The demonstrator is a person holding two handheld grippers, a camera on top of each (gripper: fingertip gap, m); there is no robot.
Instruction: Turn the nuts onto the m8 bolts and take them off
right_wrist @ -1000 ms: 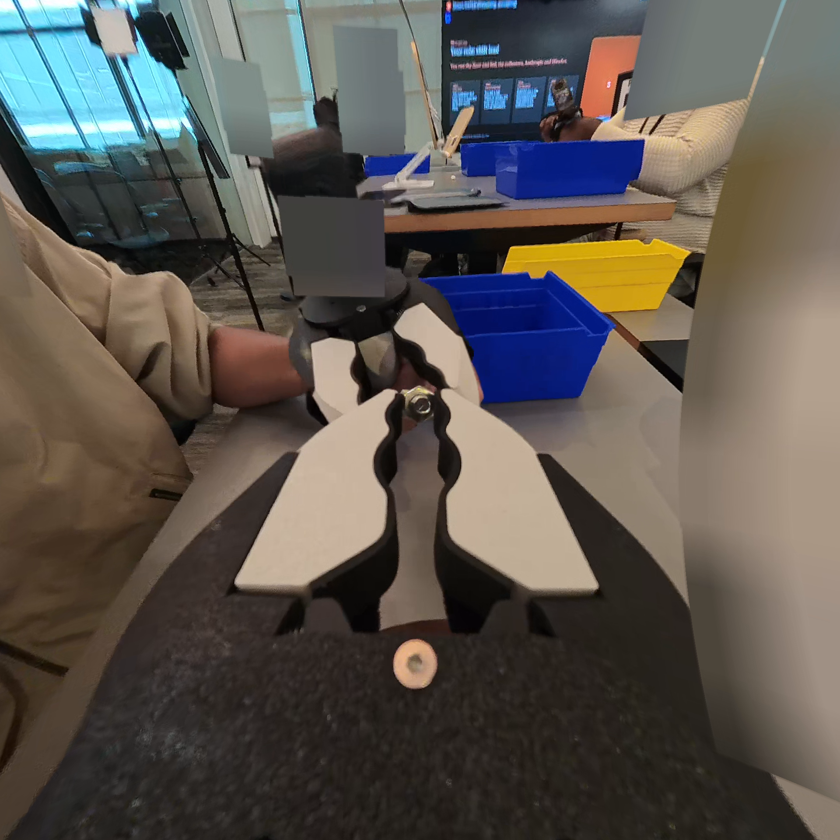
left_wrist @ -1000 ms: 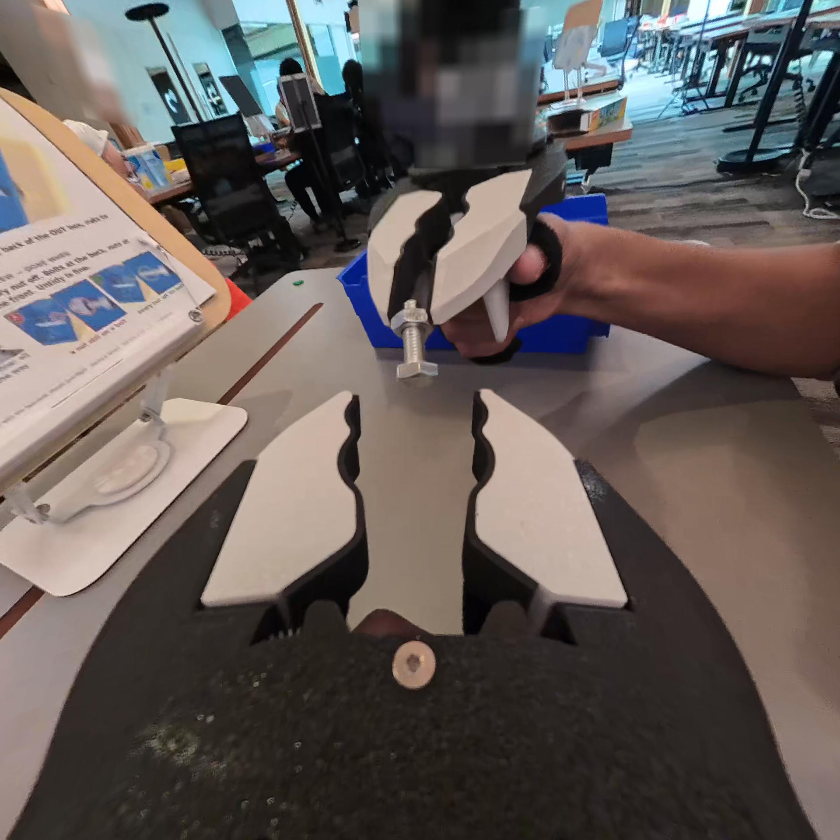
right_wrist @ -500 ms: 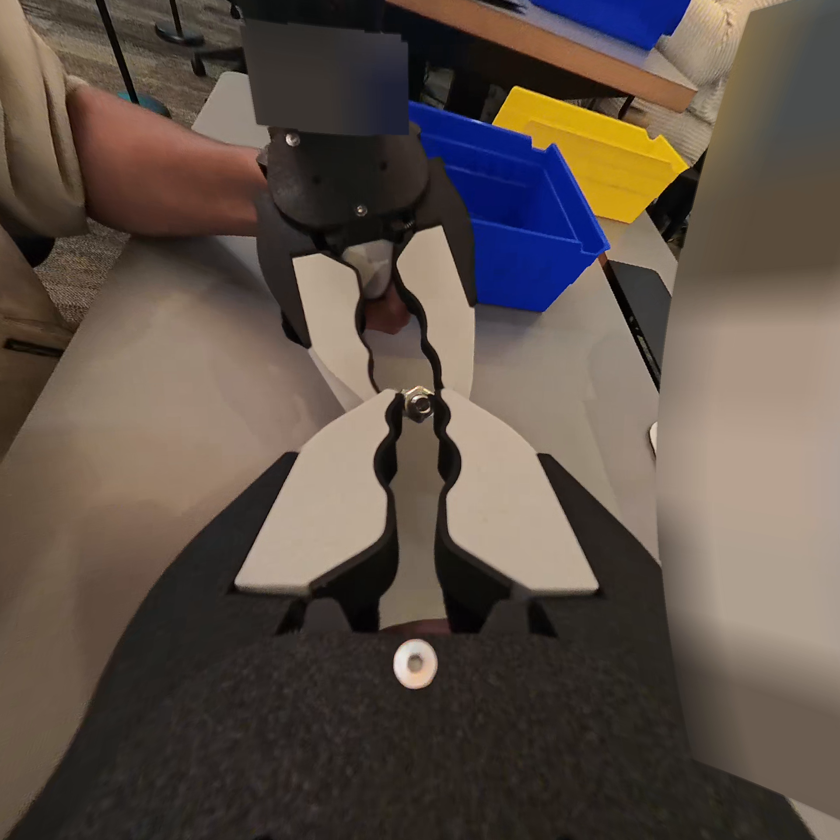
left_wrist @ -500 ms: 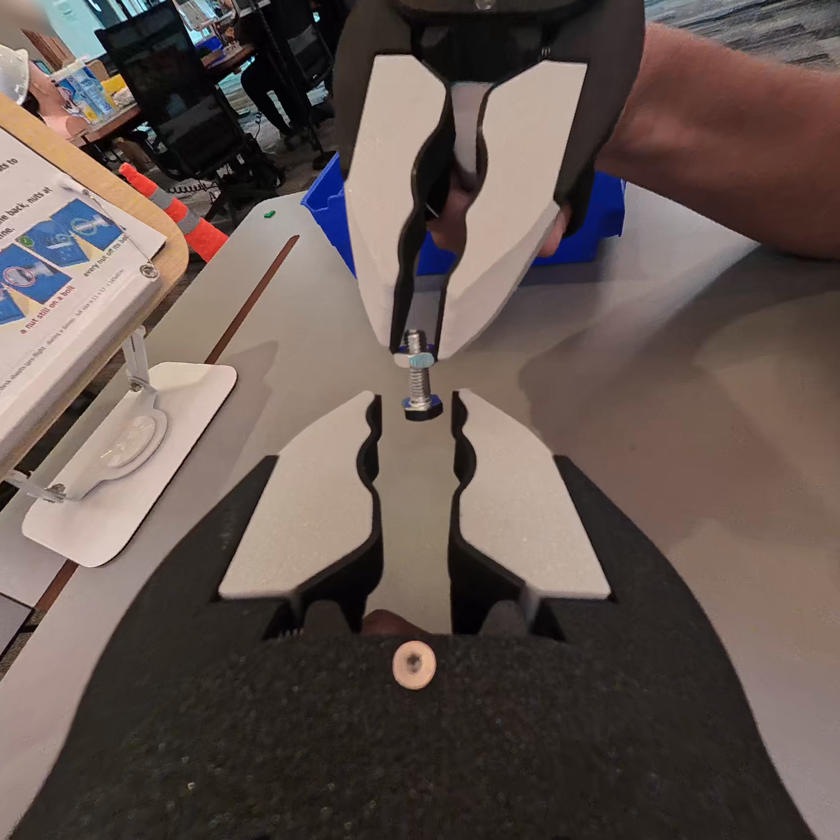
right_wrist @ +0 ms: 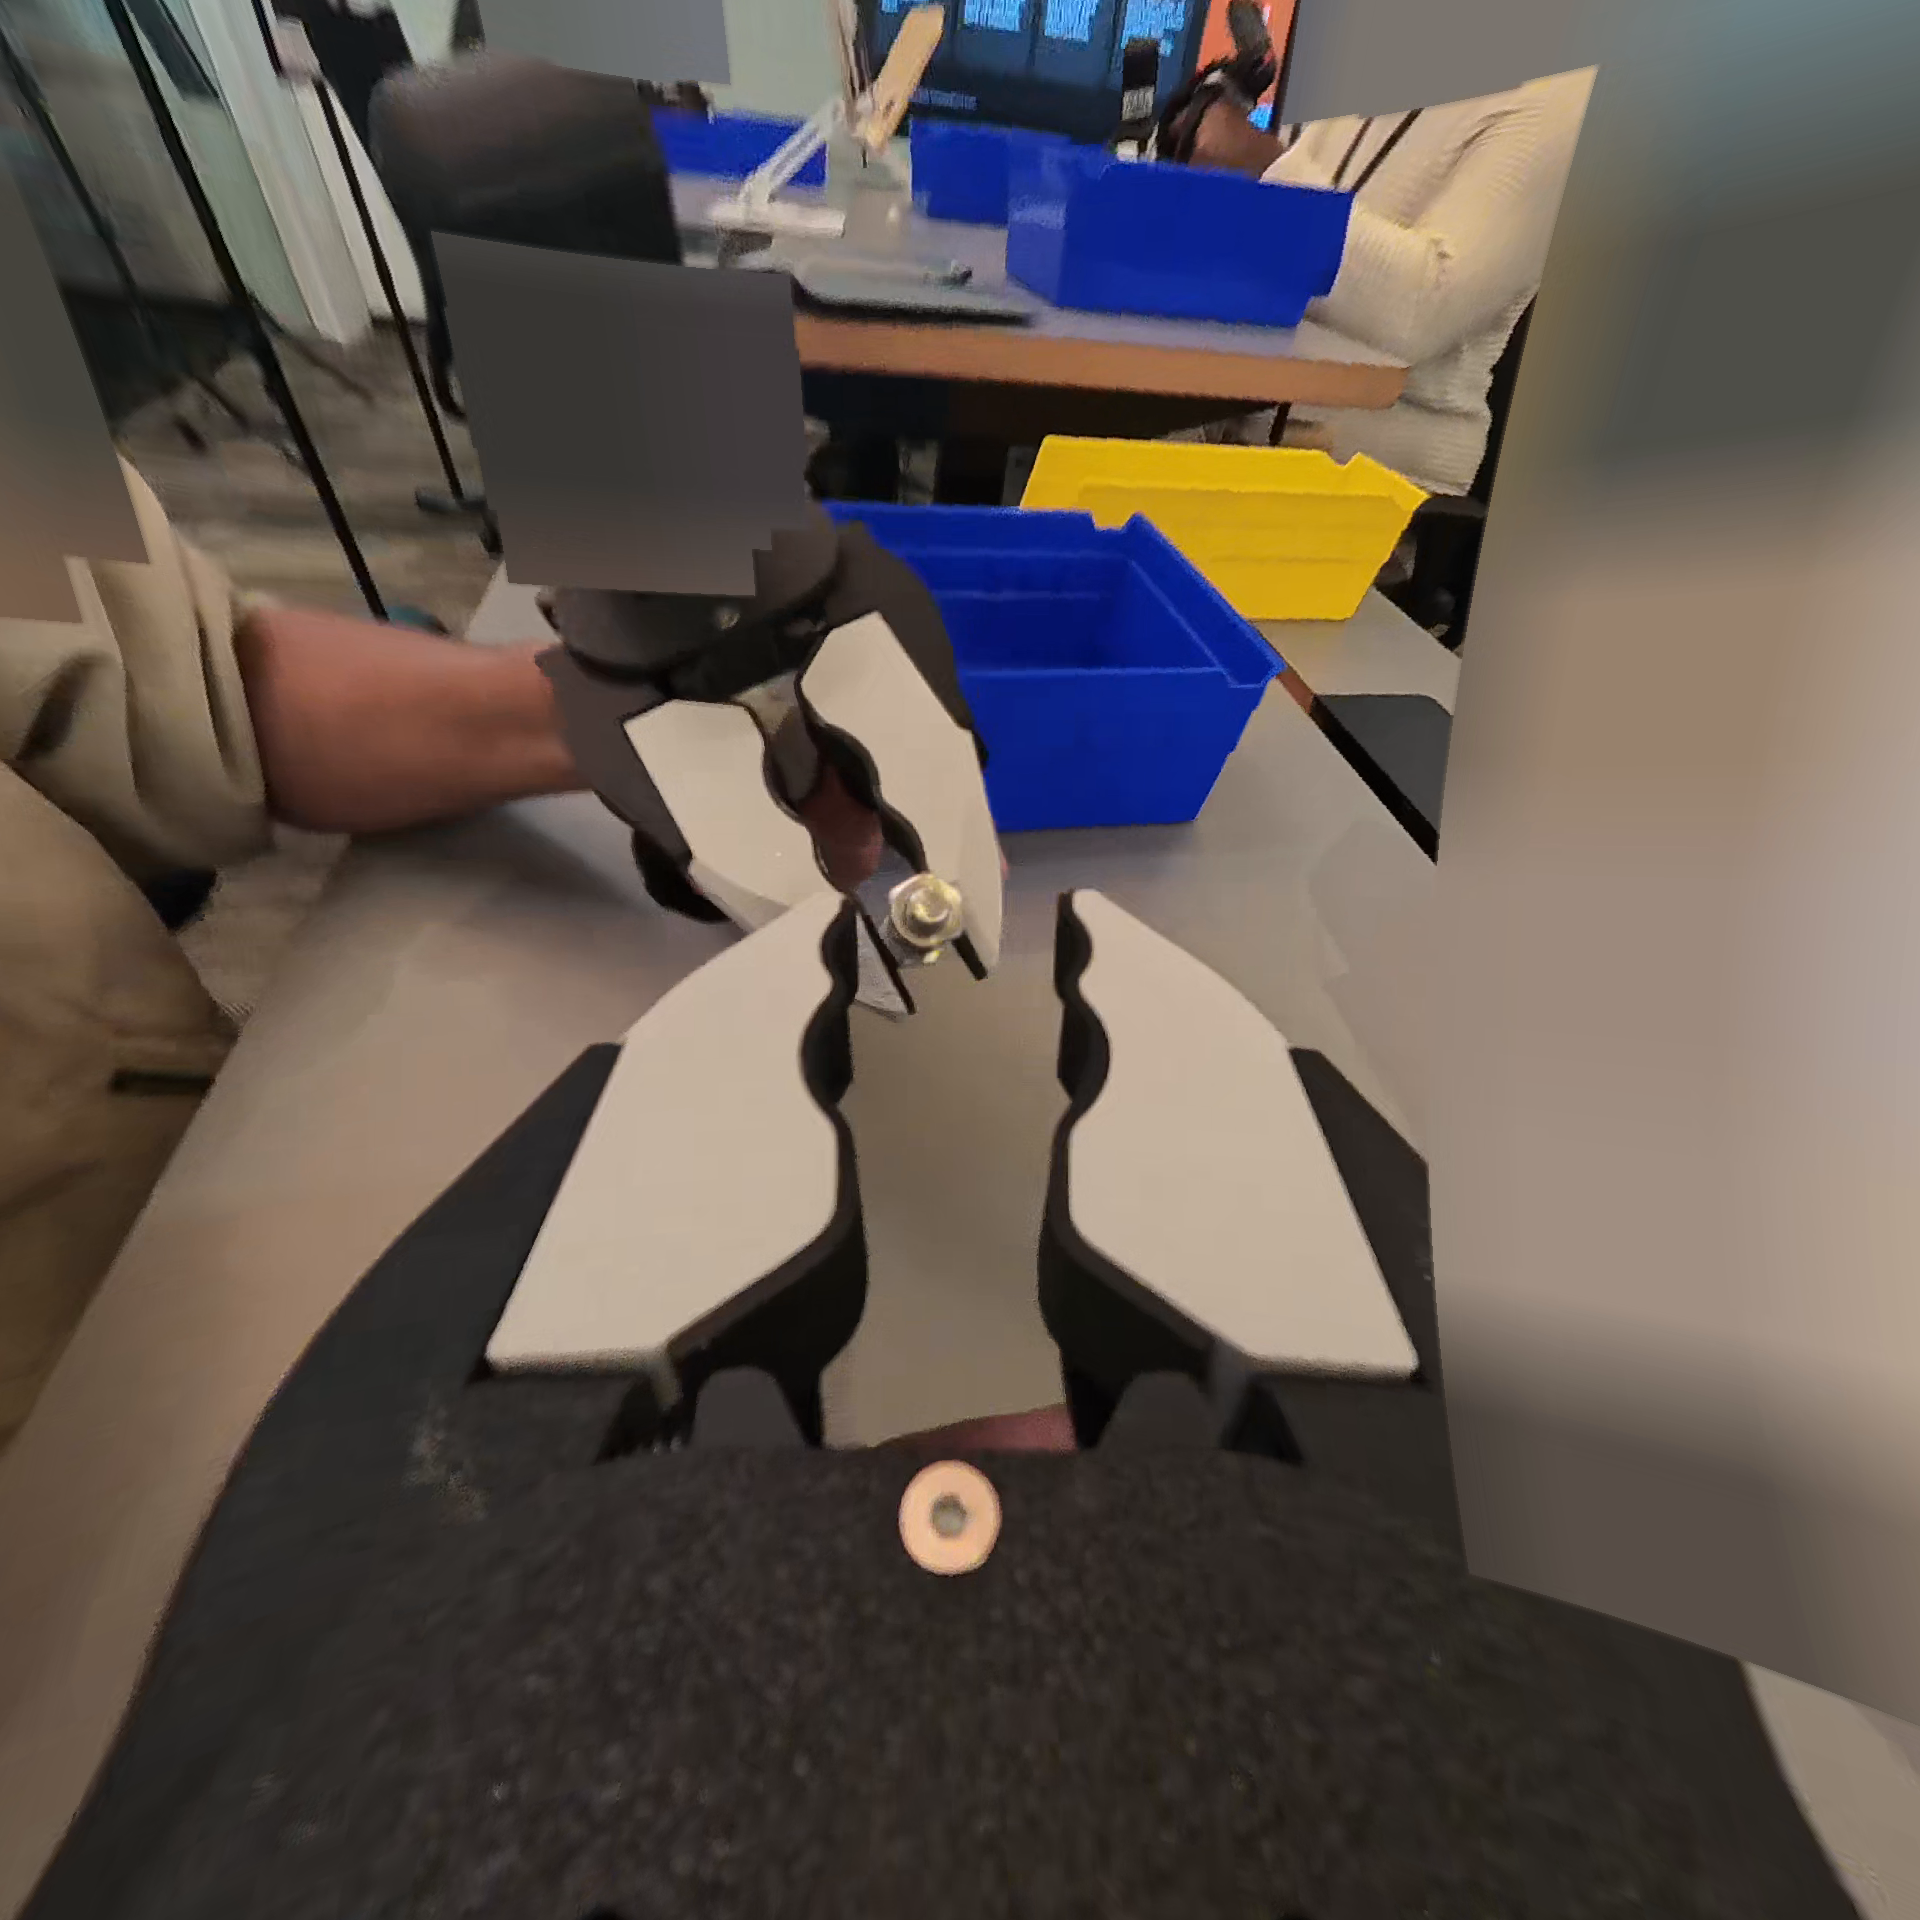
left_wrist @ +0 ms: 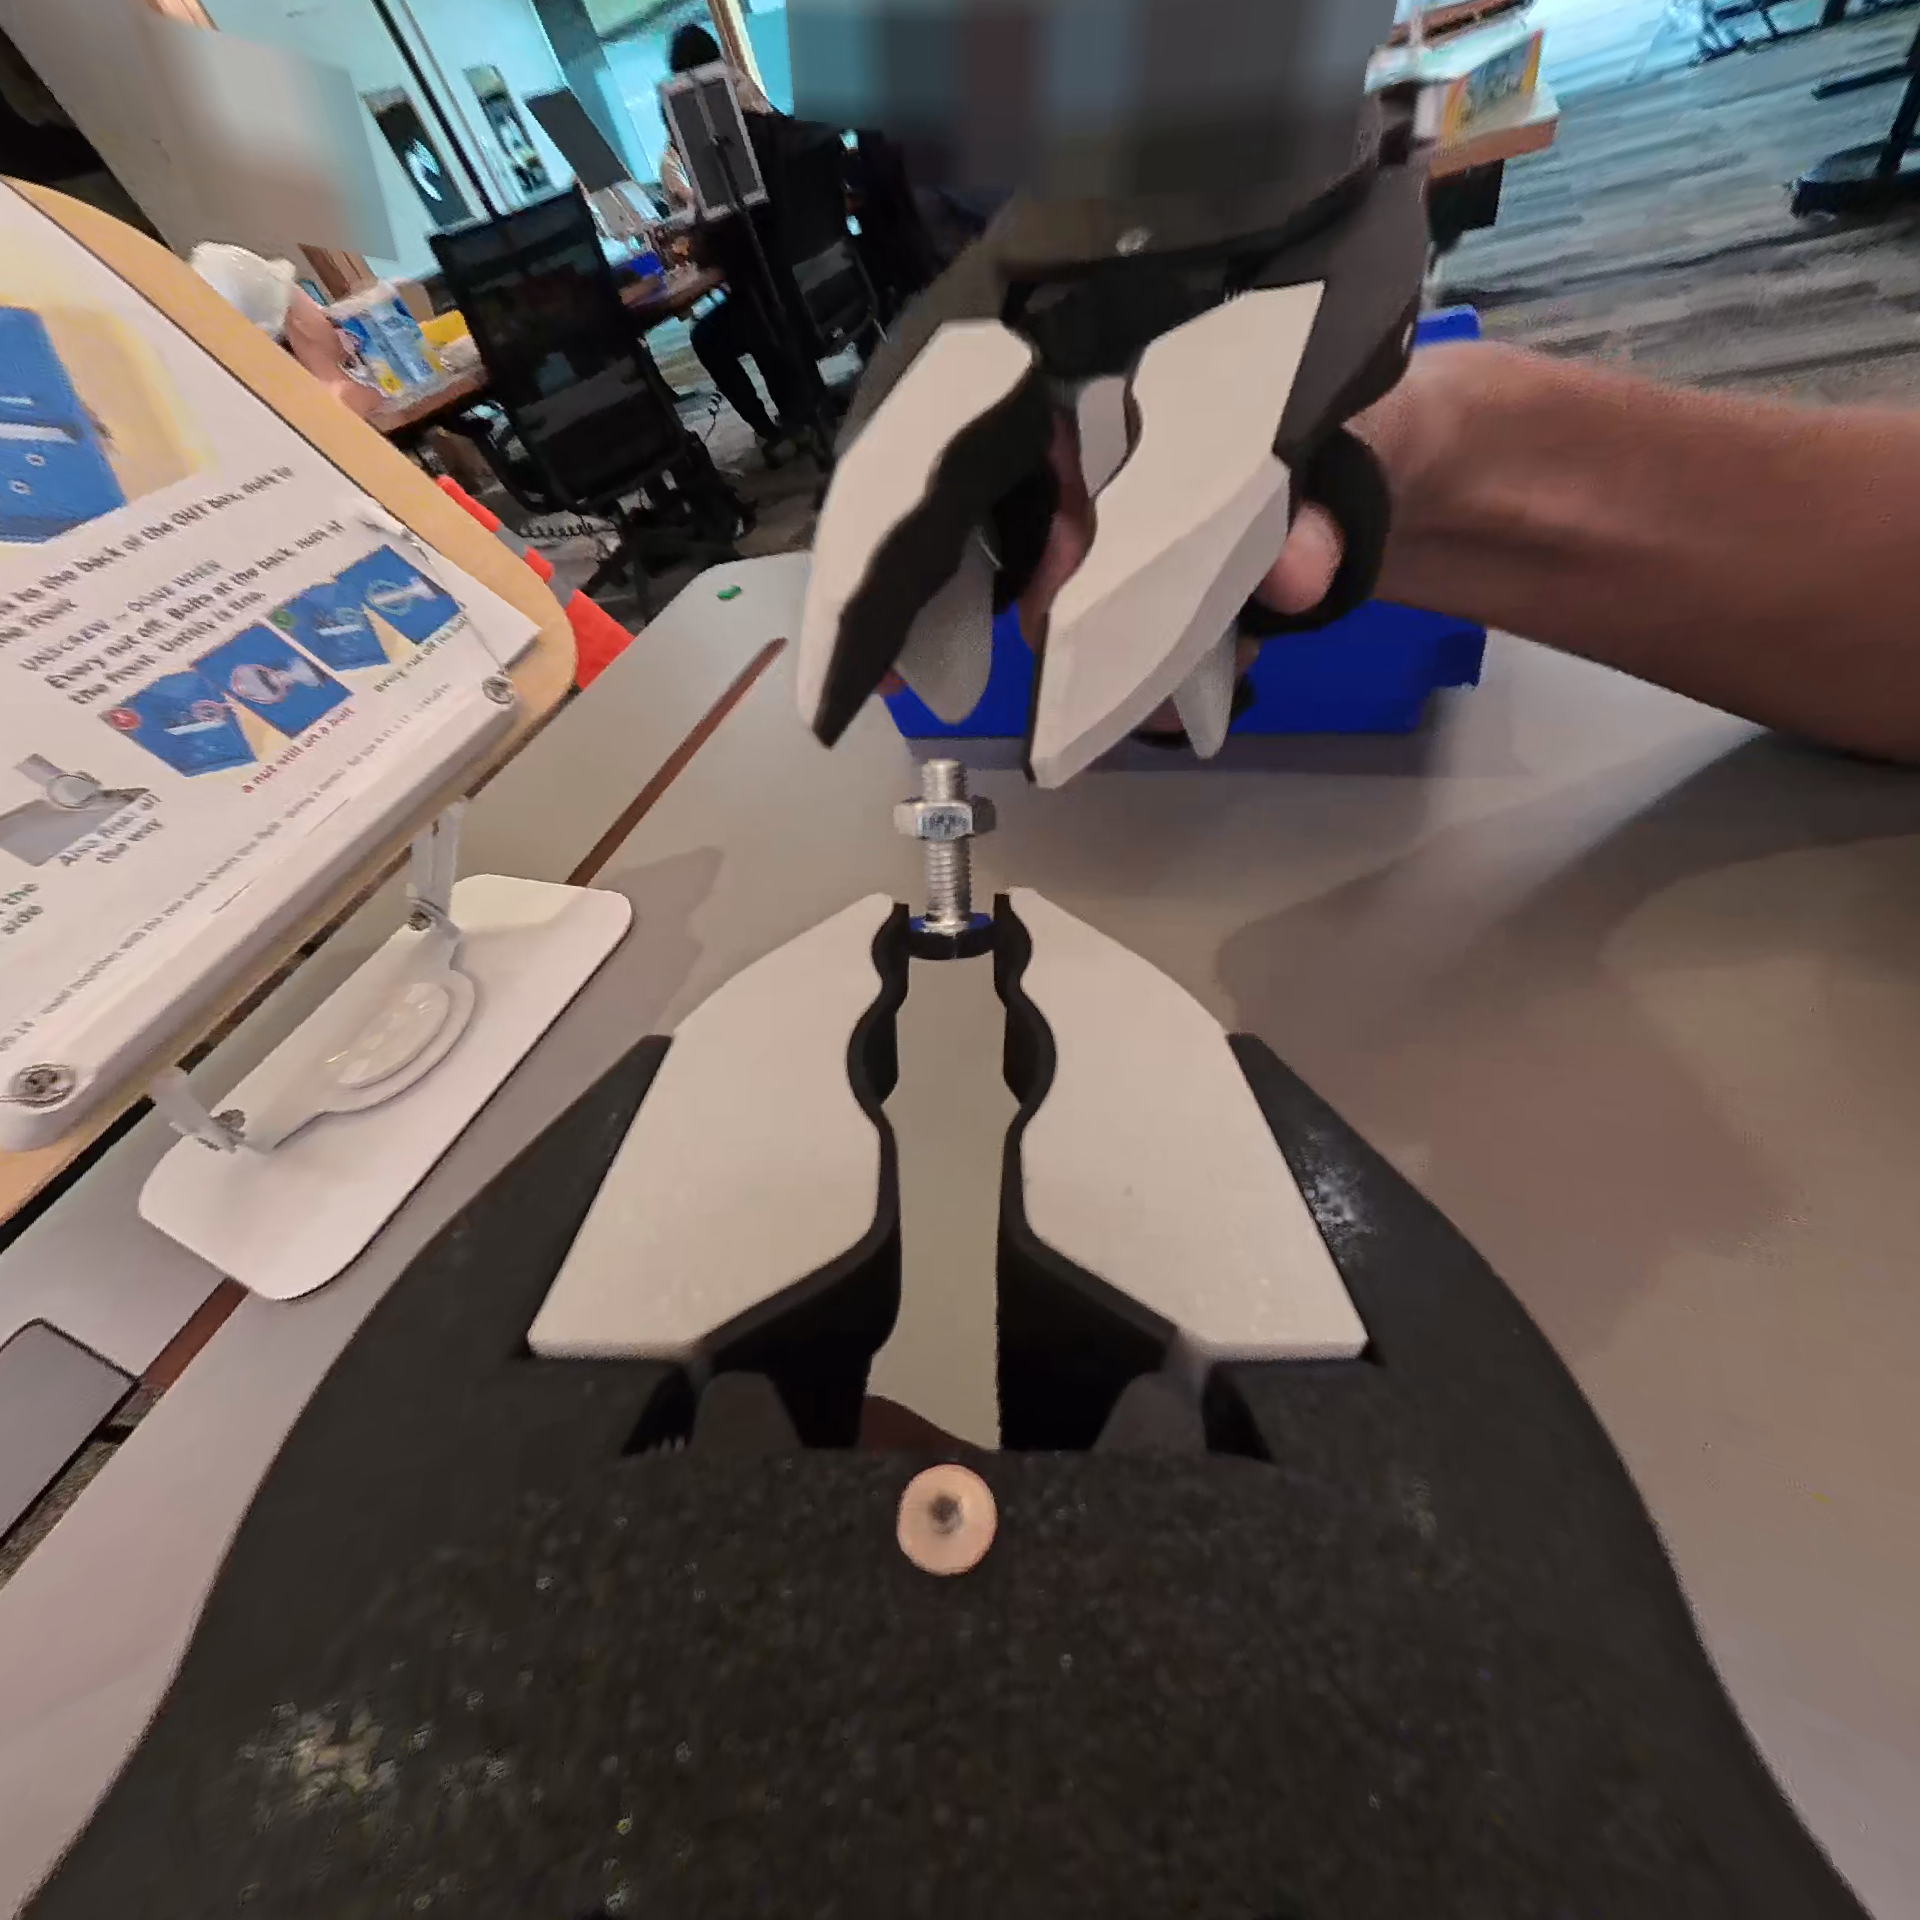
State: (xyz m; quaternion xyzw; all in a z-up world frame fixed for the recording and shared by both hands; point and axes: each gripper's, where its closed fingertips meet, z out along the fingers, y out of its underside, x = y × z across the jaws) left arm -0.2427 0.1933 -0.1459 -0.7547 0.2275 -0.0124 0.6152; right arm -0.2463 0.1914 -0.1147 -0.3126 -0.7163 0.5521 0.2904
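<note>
At centre frame the left gripper (left_wrist: 945,925) pinches the head of an upright bolt (left_wrist: 945,878) with its nut (left_wrist: 943,819) seemingly near the tip, while the right gripper (left_wrist: 930,753), spread and empty, hovers just above.

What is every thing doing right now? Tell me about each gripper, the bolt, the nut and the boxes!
left gripper: shut on the bolt's head
bolt: upright
nut: threaded near the bolt's top
right gripper: open, holding nothing
blue bin: looks empty
</note>
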